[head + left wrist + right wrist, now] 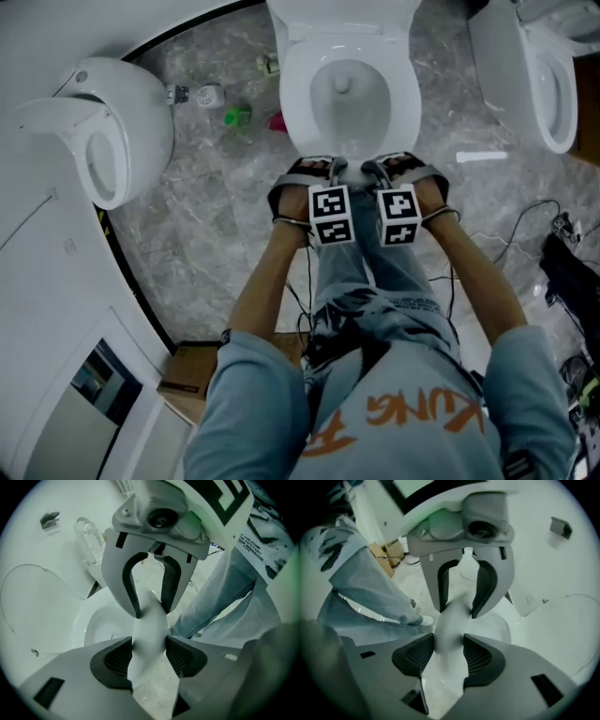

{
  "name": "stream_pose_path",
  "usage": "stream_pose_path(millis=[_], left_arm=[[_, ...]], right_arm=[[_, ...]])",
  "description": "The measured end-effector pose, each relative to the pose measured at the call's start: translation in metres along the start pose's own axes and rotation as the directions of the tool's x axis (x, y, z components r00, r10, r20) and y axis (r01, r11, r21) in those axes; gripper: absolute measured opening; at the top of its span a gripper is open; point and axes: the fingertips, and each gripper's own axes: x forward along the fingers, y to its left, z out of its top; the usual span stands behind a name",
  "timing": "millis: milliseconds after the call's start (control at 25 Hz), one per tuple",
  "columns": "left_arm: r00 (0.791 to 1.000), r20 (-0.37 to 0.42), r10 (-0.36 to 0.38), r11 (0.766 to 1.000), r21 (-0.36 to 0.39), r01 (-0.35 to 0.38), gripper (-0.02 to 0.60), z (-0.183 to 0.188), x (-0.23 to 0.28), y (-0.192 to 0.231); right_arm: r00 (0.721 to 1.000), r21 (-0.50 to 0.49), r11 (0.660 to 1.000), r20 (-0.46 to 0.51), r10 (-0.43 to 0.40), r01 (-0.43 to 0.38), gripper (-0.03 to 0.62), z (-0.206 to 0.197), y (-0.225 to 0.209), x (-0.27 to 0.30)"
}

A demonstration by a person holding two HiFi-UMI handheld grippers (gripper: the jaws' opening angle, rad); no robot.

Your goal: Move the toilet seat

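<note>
- Left gripper (149, 656) and right gripper (449, 654): partly closed, pads clamped side by side on the front rim of the toilet seat (298, 94), likely for an even two-handed lift.
- Seat down on the bowl, just ahead of the knees.
- Orange "KUNG" legible on the shirt (412, 412), remaining letters unclear.
- Marker cubes (330, 214): square patterns only, no words.

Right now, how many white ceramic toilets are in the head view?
3 toilets: one at the top middle, one at the left, one at the upper right. More may be out of frame.
</note>
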Motion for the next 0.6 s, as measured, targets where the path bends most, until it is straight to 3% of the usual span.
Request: stream_pose_path(millis=[120, 280, 440, 600], left_arm=[[1.000, 0.016, 0.009, 1.000, -0.005, -0.009, 0.215, 0.006, -0.016, 0.007], [0.999, 0.034, 0.032, 0.999, -0.012, -0.031, 0.201, 0.013, -0.038, 0.016], [0.997, 0.043, 0.061, 0.998, -0.002, -0.061, 0.187, 0.022, -0.063, 0.030], [0.990, 0.066, 0.123, 0.991, 0.035, -0.126, 0.187, 0.032, -0.089, 0.050]], right_arm=[[0.996, -0.107, 0.992, -0.047, -0.071, 0.065, 0.196, 0.000, -0.007, -0.015], [0.991, -0.058, 0.990, -0.025, -0.132, 0.131, 0.166, 0.003, -0.018, -0.037], [0.975, -0.113, 0.970, -0.036, -0.219, 0.214, 0.147, 0.006, -0.031, -0.063], [0.964, -0.101, 0.959, -0.010, -0.268, 0.265, 0.133, 0.009, -0.050, -0.089]])
